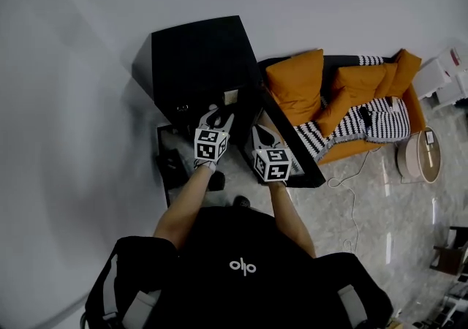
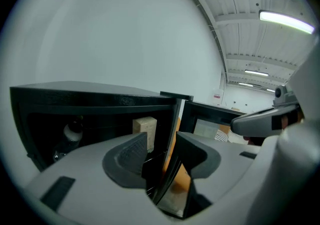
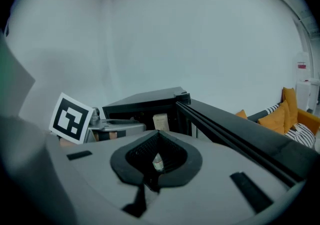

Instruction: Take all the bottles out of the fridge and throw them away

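Note:
A black mini fridge [image 1: 201, 64] stands against the wall with its door [image 1: 289, 141] swung open to the right. In the left gripper view a clear bottle with a dark cap [image 2: 72, 131] stands in the dark interior at the left, beside a beige carton [image 2: 145, 130]. My left gripper [image 2: 162, 151] is open in front of the fridge opening, with only the fridge's front edge showing through the gap. My right gripper [image 3: 157, 161] is shut and holds nothing, hanging by the door's inner side [image 3: 240, 129]. From above, the left gripper [image 1: 219, 114] and right gripper [image 1: 257, 131] sit side by side.
An orange sofa [image 1: 344, 101] with striped cushions stands to the right of the fridge, and a round side table [image 1: 423, 156] stands further right. A white cable [image 1: 355, 188] trails over the grey floor. A dark object [image 1: 170, 165] lies at the fridge's left foot.

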